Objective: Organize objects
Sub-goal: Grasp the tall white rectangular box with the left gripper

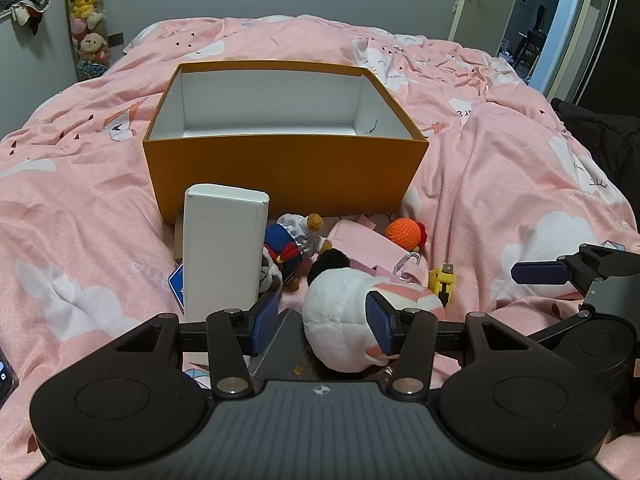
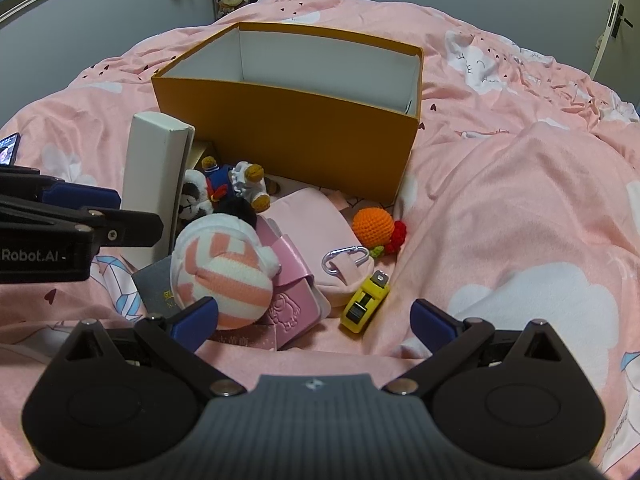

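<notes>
From the left wrist view, the orange box [image 1: 286, 172] stands open on the pink duvet [image 1: 500, 184], and its white floor shows bare; the right wrist view looks at the box [image 2: 304, 136] from a corner and sees only part of the inner walls, not the floor. The things to be sorted lie in a heap just in front of the box. Only the right wrist view shows the pink embossed wallet [image 2: 294, 304] and the grey booklet [image 2: 158, 286] under the striped plush toy [image 2: 224, 276]; in the left wrist view the same toy [image 1: 344, 320] hides the wallet, and the booklet is only a dark patch beneath it. The left gripper [image 1: 322, 326] has its fingers spread, one pad beside the tall white carton [image 1: 224, 252], the other in front of the plush toy; whether that pad touches the toy I cannot tell. The right gripper [image 2: 314, 320] stands wide open over the duvet with nothing between its fingers, and its left pad overlaps the toy's lower edge. The yellow tape measure [image 2: 364, 300], the pink pouch with a carabiner [image 2: 320, 220] and the orange crocheted ball [image 2: 372, 222] lie clear here; the small dolls [image 2: 236, 186] behind the toy are half covered. A phone [image 2: 9, 148] at the frame edge is cut off.
</notes>
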The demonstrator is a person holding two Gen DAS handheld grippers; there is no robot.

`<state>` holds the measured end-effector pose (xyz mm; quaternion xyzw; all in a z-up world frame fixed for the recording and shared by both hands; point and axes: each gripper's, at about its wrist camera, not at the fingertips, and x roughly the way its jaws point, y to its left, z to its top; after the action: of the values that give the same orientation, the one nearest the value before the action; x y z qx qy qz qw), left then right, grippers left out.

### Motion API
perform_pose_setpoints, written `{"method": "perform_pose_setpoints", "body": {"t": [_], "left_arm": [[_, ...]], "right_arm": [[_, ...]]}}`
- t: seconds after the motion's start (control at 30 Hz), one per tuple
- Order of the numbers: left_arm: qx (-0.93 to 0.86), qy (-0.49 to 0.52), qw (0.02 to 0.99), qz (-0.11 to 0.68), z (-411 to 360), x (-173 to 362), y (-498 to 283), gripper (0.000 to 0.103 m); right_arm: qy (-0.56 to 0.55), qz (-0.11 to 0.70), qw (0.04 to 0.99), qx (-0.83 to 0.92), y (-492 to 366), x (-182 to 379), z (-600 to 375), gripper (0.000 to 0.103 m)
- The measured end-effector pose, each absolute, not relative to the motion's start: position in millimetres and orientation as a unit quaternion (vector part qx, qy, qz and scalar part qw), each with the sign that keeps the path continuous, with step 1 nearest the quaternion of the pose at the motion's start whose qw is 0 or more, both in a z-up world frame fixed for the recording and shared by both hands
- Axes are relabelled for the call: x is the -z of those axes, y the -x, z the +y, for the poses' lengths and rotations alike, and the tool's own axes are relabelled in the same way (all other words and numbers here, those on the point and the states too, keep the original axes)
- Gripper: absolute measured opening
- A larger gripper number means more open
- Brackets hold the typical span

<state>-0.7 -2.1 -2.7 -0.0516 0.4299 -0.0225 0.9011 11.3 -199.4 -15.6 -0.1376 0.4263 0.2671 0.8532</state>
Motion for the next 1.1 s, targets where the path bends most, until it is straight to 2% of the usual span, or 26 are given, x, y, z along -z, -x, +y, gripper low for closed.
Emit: {"method": "perform_pose_setpoints", "body": {"t": [0.47, 0.7, 0.9, 1.0, 1.07, 1.1], "left_arm": [[0.018, 0.051, 0.901, 0.429, -2, 3, 1, 0.060], [0.007, 0.057, 0.915, 0.400, 13, -1, 7, 0.060], [-0.017, 0.060, 0.918, 0.391, 33, 1, 3, 0.064], [-0.041, 0.028, 0.924, 0.379, 36, 5, -2, 0.065], [-0.043, -0.008, 0.928, 0.370, 33, 9, -4, 0.068], [-0.044, -0.022, 0.928, 0.369, 31, 12, -6, 0.068]], "right_arm": [[0.138, 0.425, 0.853, -0.268, -11, 16, -200, 0.102], [0.147, 0.415, 0.851, -0.285, -14, 12, -193, 0.101], [0.132, 0.402, 0.847, -0.322, -30, -9, -183, 0.099], [0.125, 0.406, 0.841, -0.335, -45, -13, -170, 0.091], [0.124, 0.414, 0.837, -0.334, -57, -9, -159, 0.076], [0.124, 0.417, 0.836, -0.334, -62, -6, -154, 0.073]]}}
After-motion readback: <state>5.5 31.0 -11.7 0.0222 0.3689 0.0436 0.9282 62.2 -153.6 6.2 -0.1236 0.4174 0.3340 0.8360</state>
